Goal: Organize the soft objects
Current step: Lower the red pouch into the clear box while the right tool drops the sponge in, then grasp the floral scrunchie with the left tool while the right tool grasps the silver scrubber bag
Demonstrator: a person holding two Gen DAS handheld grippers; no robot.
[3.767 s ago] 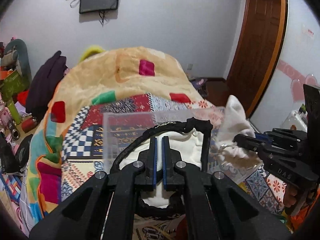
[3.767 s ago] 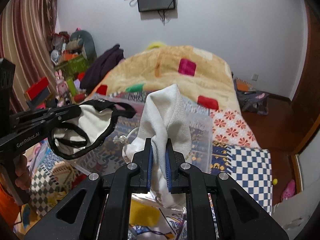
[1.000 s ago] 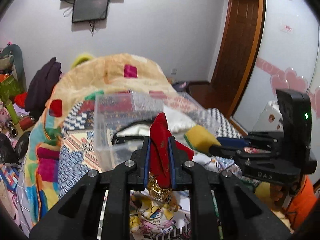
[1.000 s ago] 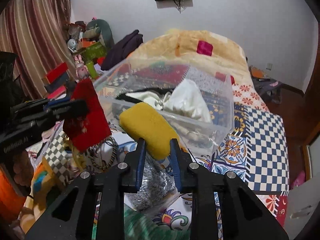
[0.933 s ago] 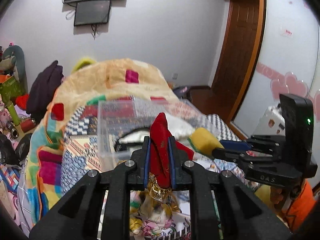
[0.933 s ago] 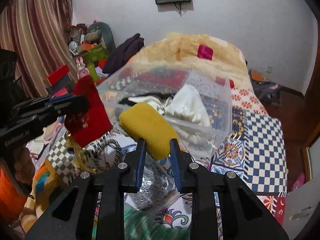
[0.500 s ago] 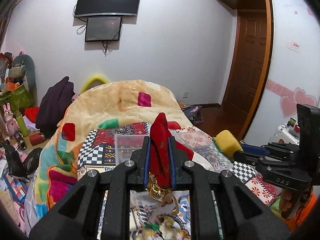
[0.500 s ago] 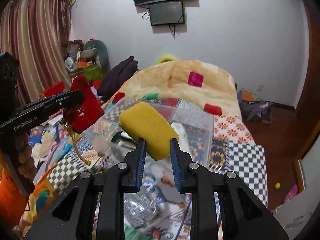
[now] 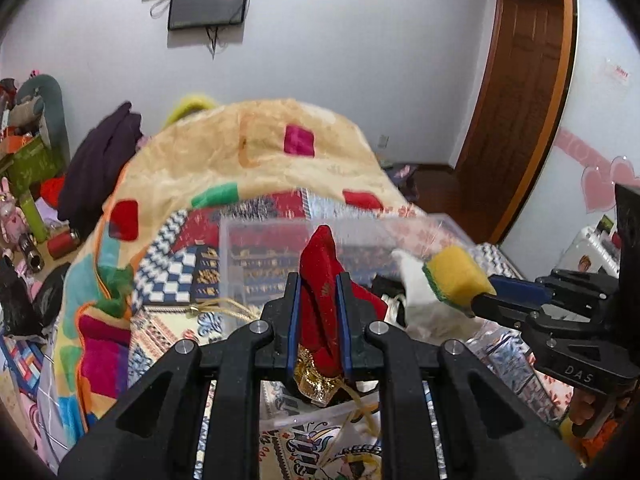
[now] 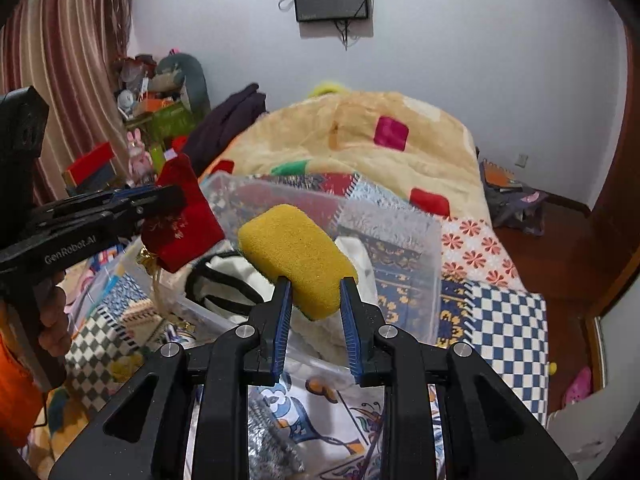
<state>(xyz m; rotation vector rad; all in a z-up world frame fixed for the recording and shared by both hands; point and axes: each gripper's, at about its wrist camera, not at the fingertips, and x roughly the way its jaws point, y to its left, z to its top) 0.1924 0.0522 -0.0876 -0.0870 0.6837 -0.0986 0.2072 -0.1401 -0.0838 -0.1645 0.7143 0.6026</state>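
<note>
My left gripper (image 9: 319, 284) is shut on a red drawstring pouch (image 9: 324, 300) with a gold trim, held above the near edge of a clear plastic bin (image 9: 280, 252) on the bed. It also shows in the right wrist view (image 10: 160, 200) with the pouch (image 10: 184, 220). My right gripper (image 10: 316, 284) is shut on a yellow sponge (image 10: 296, 256) over the bin (image 10: 400, 240). The sponge (image 9: 456, 280) shows at the right in the left wrist view. White cloth with black straps (image 10: 228, 276) lies in the bin.
A tan blanket with coloured squares (image 9: 248, 152) is heaped behind the bin. Patterned bedding (image 10: 504, 320) lies around it. A silvery mesh item (image 10: 272, 448) lies near me. Clutter and toys (image 10: 160, 120) stand at the left; a wooden door (image 9: 520, 100) is at the right.
Both grippers have dropped back towards the bin with the pouch and sponge still held. The bin and its white cloth are in view beneath them again.
</note>
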